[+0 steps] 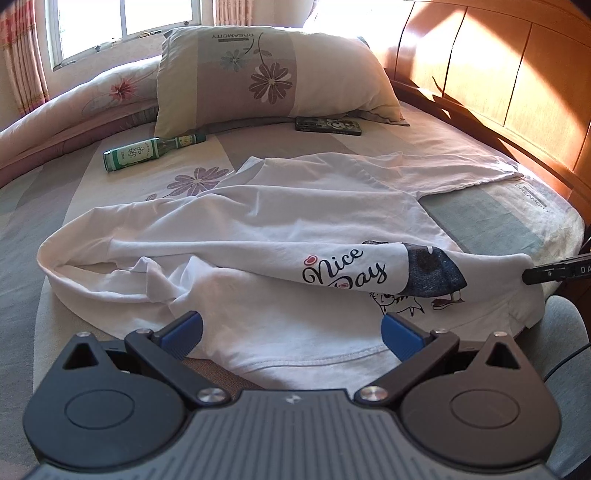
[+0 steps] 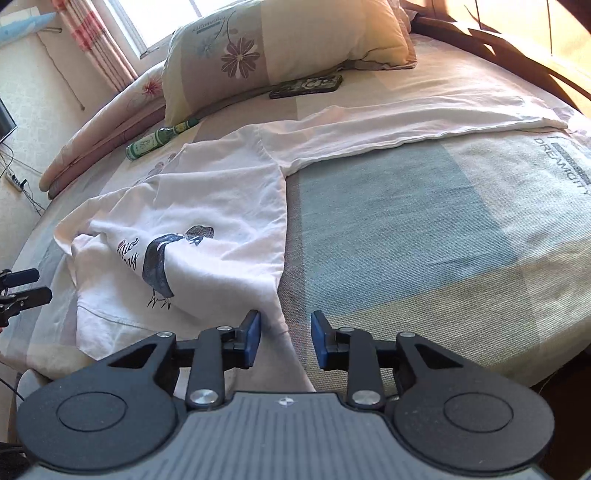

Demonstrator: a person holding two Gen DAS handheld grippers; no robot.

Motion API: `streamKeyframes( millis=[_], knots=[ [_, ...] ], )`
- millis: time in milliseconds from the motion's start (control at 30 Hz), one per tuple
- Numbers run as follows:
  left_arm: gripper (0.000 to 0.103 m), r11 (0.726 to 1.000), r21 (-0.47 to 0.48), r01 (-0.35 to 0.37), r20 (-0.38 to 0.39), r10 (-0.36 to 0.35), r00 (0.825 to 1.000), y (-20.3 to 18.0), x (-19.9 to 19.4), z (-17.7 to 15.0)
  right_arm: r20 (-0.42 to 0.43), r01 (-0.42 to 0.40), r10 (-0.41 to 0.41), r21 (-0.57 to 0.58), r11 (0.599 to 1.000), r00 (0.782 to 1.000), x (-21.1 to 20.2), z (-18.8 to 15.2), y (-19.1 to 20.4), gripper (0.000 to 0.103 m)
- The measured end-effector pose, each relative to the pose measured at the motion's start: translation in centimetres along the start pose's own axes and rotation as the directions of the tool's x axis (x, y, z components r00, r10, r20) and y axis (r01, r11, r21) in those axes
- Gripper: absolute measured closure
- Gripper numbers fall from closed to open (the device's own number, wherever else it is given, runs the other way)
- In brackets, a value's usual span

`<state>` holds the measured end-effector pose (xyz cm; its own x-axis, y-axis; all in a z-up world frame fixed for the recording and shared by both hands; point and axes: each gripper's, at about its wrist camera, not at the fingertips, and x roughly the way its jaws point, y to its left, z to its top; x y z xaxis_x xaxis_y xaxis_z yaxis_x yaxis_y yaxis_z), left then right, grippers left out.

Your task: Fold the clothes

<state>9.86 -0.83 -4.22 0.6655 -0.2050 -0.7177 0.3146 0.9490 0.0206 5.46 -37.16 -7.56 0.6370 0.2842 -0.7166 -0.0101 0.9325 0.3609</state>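
- The white shirt [image 1: 258, 229] lay on the bed [image 2: 424, 221], one side folded across its print, the far sleeve [image 2: 424, 118] stretched out.
- My right tool [image 2: 284, 338] stood apart around the hem corner, not pressing.
- My left tool [image 1: 291, 334] was wide apart, empty.
- I judged the sleeve should fold in next, flat.

A home bedroom. A bed [image 1: 480, 221] with floral sheets, a pillow [image 1: 273, 77] and wooden headboard [image 1: 498, 74] stands by a curtained window [image 1: 122, 22].
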Motion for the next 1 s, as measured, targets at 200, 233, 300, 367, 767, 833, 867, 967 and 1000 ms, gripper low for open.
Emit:
streamKeyframes(
  millis=[200,233,300,367,767,833,867,967,1000],
  knots=[
    [0.001,1.0,-0.019,-0.012,-0.038,0.011,0.999,1.1,0.3,-1.2,0.107,0.055,-0.053,-0.01,0.998,0.993,-2.4,0.7,0.1,0.059],
    [0.001,1.0,-0.025,-0.013,-0.042,0.012,0.999,1.3,0.3,-1.4,0.117,0.044,-0.041,-0.022,0.999,0.992,-2.6,0.8,0.5,0.058],
    [0.001,0.999,-0.039,-0.014,-0.046,0.012,0.999,1.5,0.3,-1.7,0.125,0.025,-0.018,-0.056,0.998,0.992,-2.6,1.1,1.7,0.053],
    [0.001,0.998,-0.062,-0.009,-0.047,0.006,0.999,1.9,0.1,-2.0,0.122,0.012,0.001,-0.109,0.994,0.993,-2.2,1.2,3.3,0.05],
    [0.001,0.978,-0.208,0.016,-0.008,-0.018,1.0,4.5,-2.3,-3.7,0.055,-0.17,0.193,-0.285,0.943,0.98,0.7,-0.2,13.7,0.025],
    [0.001,0.972,-0.235,0.022,-0.005,-0.023,1.0,4.9,-2.6,-4.2,0.055,-0.205,0.228,-0.278,0.939,0.972,0.7,-0.6,14.8,0.025],
    [0.001,0.968,-0.248,0.023,-0.005,-0.025,1.0,5.1,-2.7,-4.4,0.055,-0.224,0.247,-0.272,0.936,0.967,0.5,-0.8,15.3,0.025],
    [0.001,0.959,-0.279,0.039,0.003,-0.04,0.999,5.6,-3.3,-5.0,0.055,-0.264,0.29,-0.279,0.923,0.956,-0.2,-1.3,16.3,0.025],
    [0.001,0.958,-0.282,0.051,0.008,-0.051,0.999,5.7,-3.5,-5.0,0.056,-0.272,0.3,-0.289,0.918,0.952,-0.5,-1.5,16.7,0.025]
  ],
)
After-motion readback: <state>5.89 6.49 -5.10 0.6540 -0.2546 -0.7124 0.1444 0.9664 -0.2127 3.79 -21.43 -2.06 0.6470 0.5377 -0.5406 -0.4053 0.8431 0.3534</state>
